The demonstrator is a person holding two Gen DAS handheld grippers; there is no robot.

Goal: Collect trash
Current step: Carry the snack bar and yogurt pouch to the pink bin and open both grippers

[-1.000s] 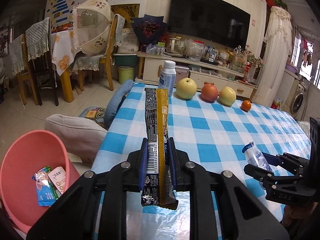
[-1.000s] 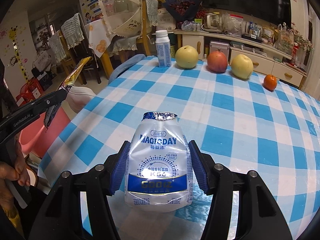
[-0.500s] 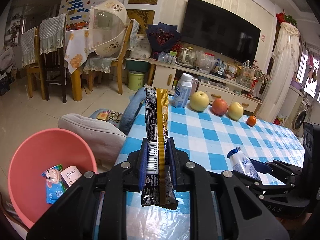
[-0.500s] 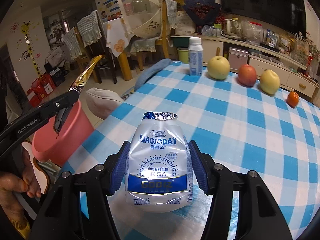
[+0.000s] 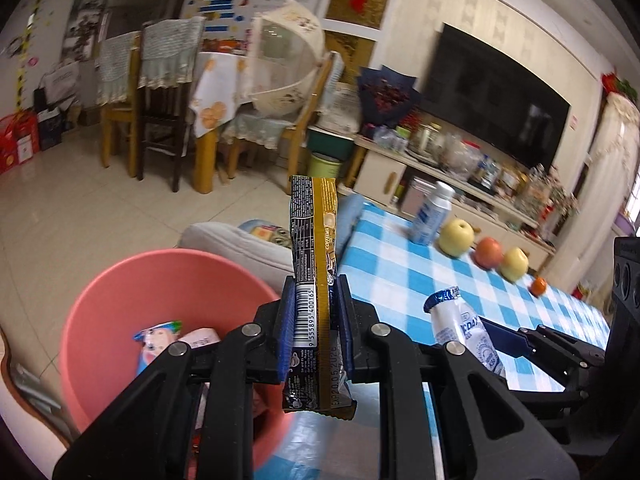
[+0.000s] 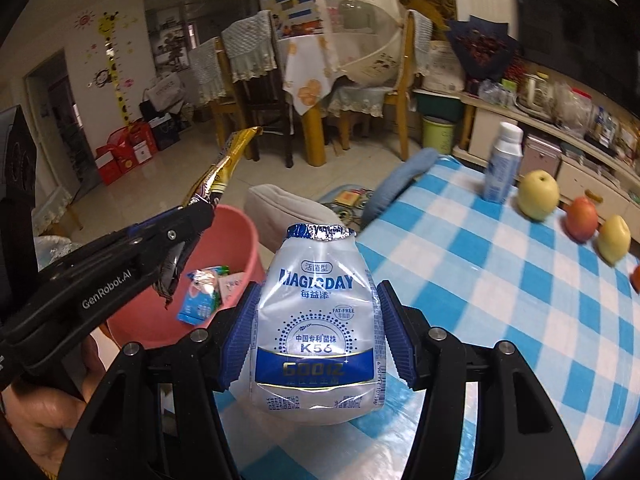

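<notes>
- Two pieces of trash are in the air at the table edge, one in each gripper: a long black-and-gold snack wrapper point(image 5: 316, 276) in the left gripper point(image 5: 314, 320) and a squashed white drink pouch point(image 6: 318, 320) marked MAGICDAY in the right gripper point(image 6: 318, 332)
- Below and to the left of both sits the pink bin point(image 5: 132, 292), on the floor just beside the blue-checked table point(image 5: 404, 280); it already has a few small packets point(image 6: 204, 292) in the bottom
- Of the two, the left gripper is the nearer: seen from the right wrist, its tip hangs right at the bin's rim, with the wrapper's lower end over the opening
- The wrapper's long axis runs up and forward along the fingers, well past their tips, so I judge a plain release over the mouth should let it fall in
- The pouch is above the table corner, to the right of the bin, and would need to travel left first
- Left jaws are pinched tight on the thin wrapper near its barcode end
- Right jaws stand about half spread, the blue pads point(image 6: 240, 340) pressing both sides of the pouch's lower body, its torn foil top pointing away from the hand
</notes>
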